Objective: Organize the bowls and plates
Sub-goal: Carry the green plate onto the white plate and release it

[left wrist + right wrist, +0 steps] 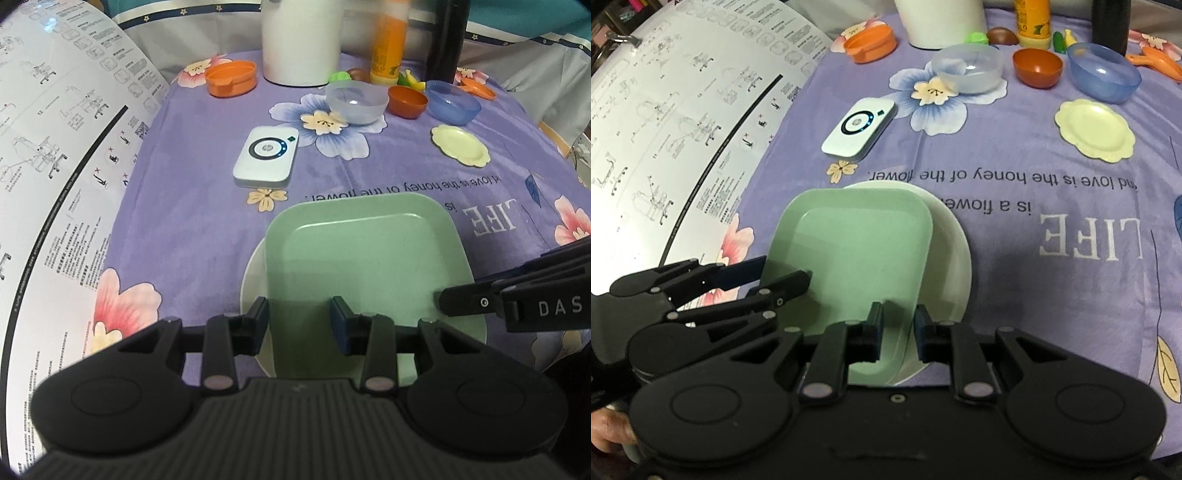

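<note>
Closest to both cameras sits a square green plate [369, 266], resting on top of a round white plate [951, 251] on a purple flowered tablecloth [207, 206]. The white plate peeks out from under the green one at its edges, so the two are stacked but not centred.

From its own camera, the left gripper [299, 321] is spread wide, holding nothing, with the near-left edge of the green plate lying between its fingers. The right gripper [897, 332] is parted more narrowly; the green plate's near-right rim runs between its fingers, and whether they touch it cannot be told. Both grippers sit at the plate's near edge, one at each corner, neither clearly nearer. The stack lies straight ahead of both.

Farther back, well apart from the stack, a small scalloped yellow plate [460, 144] lies alone to the right. Behind it stand three bowls in a row: a clear bowl [356, 100], a small orange bowl [408, 100] and a blue bowl [453, 101]. All three look empty. An orange lidded container [232, 77] sits far left, and a white electronic device [266, 155] lies mid-table.

The likely remaining work is gathering the yellow plate onto the stack and nesting the bowls.
</note>
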The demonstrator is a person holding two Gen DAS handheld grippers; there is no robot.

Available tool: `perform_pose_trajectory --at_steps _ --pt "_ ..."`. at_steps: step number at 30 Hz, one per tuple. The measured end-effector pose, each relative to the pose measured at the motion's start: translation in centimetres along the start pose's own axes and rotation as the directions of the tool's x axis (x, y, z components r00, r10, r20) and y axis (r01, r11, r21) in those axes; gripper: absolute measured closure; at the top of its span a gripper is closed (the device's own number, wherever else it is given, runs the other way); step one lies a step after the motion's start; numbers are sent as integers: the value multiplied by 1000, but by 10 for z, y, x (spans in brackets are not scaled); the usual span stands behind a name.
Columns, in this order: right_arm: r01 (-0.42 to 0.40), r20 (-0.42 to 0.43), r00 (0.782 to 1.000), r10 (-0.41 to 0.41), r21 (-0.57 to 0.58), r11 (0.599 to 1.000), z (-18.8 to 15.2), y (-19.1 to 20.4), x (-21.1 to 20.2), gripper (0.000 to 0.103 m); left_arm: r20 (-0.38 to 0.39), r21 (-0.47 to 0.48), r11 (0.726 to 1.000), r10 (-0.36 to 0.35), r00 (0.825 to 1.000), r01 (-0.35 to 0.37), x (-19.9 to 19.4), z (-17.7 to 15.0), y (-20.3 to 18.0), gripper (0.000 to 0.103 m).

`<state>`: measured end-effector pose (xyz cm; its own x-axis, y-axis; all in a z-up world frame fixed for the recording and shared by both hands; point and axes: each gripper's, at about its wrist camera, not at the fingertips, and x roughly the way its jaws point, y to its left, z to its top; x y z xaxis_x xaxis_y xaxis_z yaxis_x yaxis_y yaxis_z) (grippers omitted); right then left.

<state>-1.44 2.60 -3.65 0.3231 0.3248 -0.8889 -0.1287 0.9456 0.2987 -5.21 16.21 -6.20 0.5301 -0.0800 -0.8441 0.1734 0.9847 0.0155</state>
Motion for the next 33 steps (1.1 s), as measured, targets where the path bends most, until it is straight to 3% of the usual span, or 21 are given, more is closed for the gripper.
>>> perform_pose_trajectory --at_steps 14,17,18,20,21,22,24,27,30,33 --pt "15 -21 1000 -15 2 1000 5 -1 11 84 -19 14 1000 -11 1000 11 12 -1 1 67" --pt "17 -22 1000 -17 3 1000 6 -1 13 83 -9 22 1000 -11 1000 11 12 0 0 62" --pt "16 -22 1000 -16 2 1000 6 -1 13 80 -4 25 1000 -10 1000 11 12 0 -1 53" --pt "14 -13 1000 -14 -4 1000 6 -1 12 61 19 38 999 6 1000 -7 8 0 -4 39" --pt "16 -1 1000 -16 -12 1000 7 0 10 45 34 49 998 24 999 -26 7 0 -5 33" --pt "20 17 1000 -19 -21 1000 7 1 7 37 48 59 998 35 998 -38 5 0 -6 29" --pt "27 47 999 -25 -37 999 10 2 2 25 77 70 996 44 996 -49 0 2 -8 10" --pt "31 88 996 -26 -54 998 11 3 -7 13 123 75 996 47 991 -57 -7 3 -8 1" --pt "55 117 992 -46 -74 996 12 4 -12 12 129 61 997 45 991 -53 -10 6 -6 0" --pt "63 130 990 -53 -74 995 14 3 -16 2 113 32 999 37 993 -41 -10 8 -3 0"
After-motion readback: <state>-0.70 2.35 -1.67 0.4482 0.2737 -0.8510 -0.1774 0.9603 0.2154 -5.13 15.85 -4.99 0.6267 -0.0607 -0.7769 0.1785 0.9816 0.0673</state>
